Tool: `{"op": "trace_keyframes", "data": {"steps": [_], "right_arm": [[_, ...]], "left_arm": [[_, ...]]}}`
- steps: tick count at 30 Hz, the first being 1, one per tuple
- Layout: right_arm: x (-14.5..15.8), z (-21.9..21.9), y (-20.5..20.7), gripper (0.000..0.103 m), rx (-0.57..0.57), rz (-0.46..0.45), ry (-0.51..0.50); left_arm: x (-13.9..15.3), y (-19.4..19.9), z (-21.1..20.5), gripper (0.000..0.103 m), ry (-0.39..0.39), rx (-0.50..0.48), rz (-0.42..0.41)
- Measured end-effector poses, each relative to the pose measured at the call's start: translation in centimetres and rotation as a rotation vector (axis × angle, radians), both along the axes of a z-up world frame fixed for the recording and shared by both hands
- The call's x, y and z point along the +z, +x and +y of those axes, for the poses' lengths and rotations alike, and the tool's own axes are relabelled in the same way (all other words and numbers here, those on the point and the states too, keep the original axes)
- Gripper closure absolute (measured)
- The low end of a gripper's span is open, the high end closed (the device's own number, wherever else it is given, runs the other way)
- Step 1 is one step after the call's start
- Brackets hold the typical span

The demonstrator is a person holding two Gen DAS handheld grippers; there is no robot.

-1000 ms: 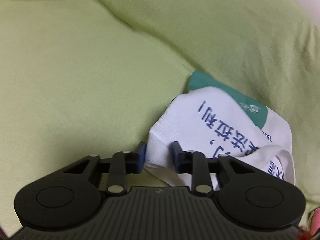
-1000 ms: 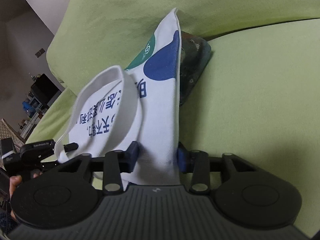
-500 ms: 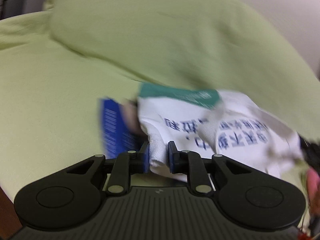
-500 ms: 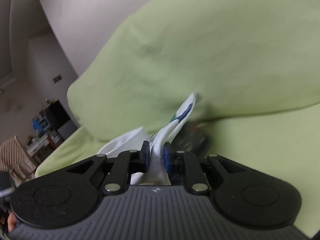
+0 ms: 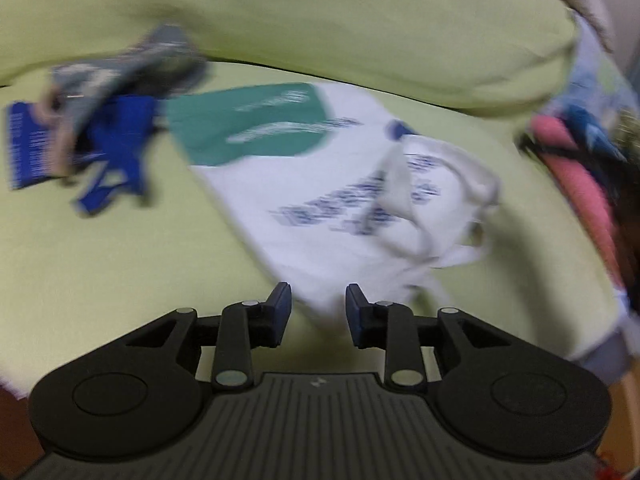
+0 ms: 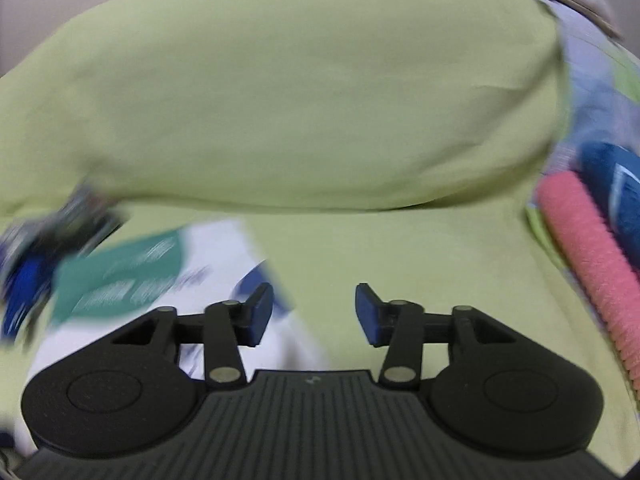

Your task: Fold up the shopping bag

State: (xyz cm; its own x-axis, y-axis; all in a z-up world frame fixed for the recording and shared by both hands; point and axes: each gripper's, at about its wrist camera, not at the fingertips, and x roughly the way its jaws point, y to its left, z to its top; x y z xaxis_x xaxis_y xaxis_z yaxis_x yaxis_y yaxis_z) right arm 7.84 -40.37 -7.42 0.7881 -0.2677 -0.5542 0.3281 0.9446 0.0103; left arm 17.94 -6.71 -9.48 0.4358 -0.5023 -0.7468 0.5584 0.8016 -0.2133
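- The shopping bag (image 5: 320,208), white with a green panel and blue print, lies spread nearly flat on the green sofa seat (image 5: 120,264), in front of the back cushion (image 6: 300,100).
- Its handles (image 5: 432,200) sit loose and bunched on top near the right end, not tucked in.
- No crease or doubled-over layer shows, though blur hides fine detail, so the bag reads as laid out rather than folded small.
- The left claw (image 5: 318,308) is spread open, with the bag's near edge between its fingers but not pinched.
- The right claw (image 6: 314,308) is likewise open, holding nothing, with the bag's right edge (image 6: 224,280) just left of it.
- Judged from this, folding the halves over and tidying the handles remains.
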Motion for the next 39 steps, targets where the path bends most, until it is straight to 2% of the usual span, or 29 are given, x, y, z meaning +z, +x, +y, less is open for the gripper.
{"op": "trace_keyframes", "data": {"steps": [5,10,12,13,14,15,17,19,22,25,27,29,31,32,34,37,39], "right_arm": [[-3.9,10.5,0.3,0.062,0.333,0.061,-0.229],[-7.9,21.1,0.8,0.058,0.663,0.123,-0.465],[-7.6,19.4,0.2,0.06,0.628,0.145,-0.479],[-7.4,18.3,-0.2,0.073,0.602,0.156,-0.481],[-7.2,17.2,-0.5,0.081,0.576,0.167,-0.484],[-7.0,16.1,-0.9,0.083,0.55,0.178,-0.486],[-6.6,13.9,-1.6,0.092,0.497,0.2,-0.491],[-6.2,11.6,-2.4,0.092,0.444,0.222,-0.496],[-5.5,8.3,-3.5,0.091,0.365,0.254,-0.502],[-4.9,4.9,-4.6,0.089,0.285,0.286,-0.507],[-4.5,2.7,-5.3,0.086,0.232,0.307,-0.511],[-4.0,0.4,-6.0,0.082,0.179,0.328,-0.514],[-4.8,1.2,-6.7,0.074,0.182,0.317,-0.518],[-5.2,1.7,-7.0,0.066,0.186,0.31,-0.52],[-6.7,3.2,-7.6,0.055,0.212,0.301,-0.559],[-8.9,4.9,-8.7,0.055,0.263,0.334,-0.659],[-10.4,5.7,-9.1,0.055,0.275,0.361,-0.745]], "left_arm": [[1.6,1.6,3.2,0.068,0.054,0.106,-0.055],[1.7,1.7,4.3,0.067,0.059,0.122,-0.067],[1.6,1.7,4.2,0.067,0.071,0.121,-0.075],[1.4,1.8,4.1,0.067,0.079,0.117,-0.081],[1.4,1.7,4.0,0.067,0.089,0.11,-0.09],[1.2,1.7,3.8,0.067,0.104,0.099,-0.106],[0.8,1.5,2.8,0.067,0.154,0.066,-0.163],[0.4,1.1,1.6,0.067,0.218,0.028,-0.236],[-0.3,-0.4,-0.9,0.066,0.313,-0.053,-0.369],[-1.6,-2.1,-4.3,0.061,0.398,-0.181,-0.491],[-3.1,-2.9,-6.5,0.05,0.46,-0.279,-0.572],[-5.2,-3.6,-8.3,0.046,0.57,-0.381,-0.682],[-6.9,-4.4,-9.3,0.045,0.67,-0.477,-0.794],[-7.4,-4.8,-9.5,0.045,0.701,-0.519,-0.844],[-8.2,-5.4,-9.4,0.044,0.749,-0.605,-0.925],[-8.6,-5.9,-8.5,0.043,0.809,-0.721,-1.0],[-8.1,-6.1,-7.7,0.034,0.812,-0.771,-0.982]]}}
